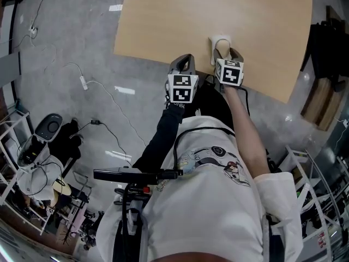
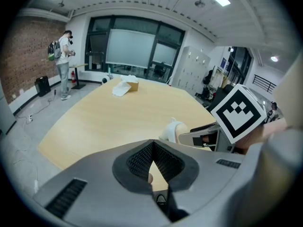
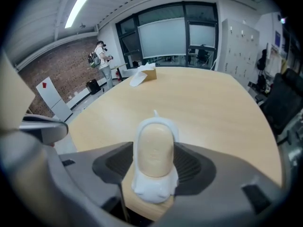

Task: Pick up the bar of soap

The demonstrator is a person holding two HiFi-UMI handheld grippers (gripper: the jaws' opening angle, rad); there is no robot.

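Soap (image 3: 154, 148): pale beige oval bar, in white dish (image 3: 151, 193)
Right gripper (image 3: 154, 167): jaws apart, straddling soap
Left gripper (image 2: 152, 148): jaws together, empty

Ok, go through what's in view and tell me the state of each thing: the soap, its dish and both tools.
Bar of soap: lying in its dish, not lifted.
White dish: resting on the table, near its edge.
Right tool: open, one jaw on either side of the soap and dish, not gripping.
Left tool: shut, nothing held.
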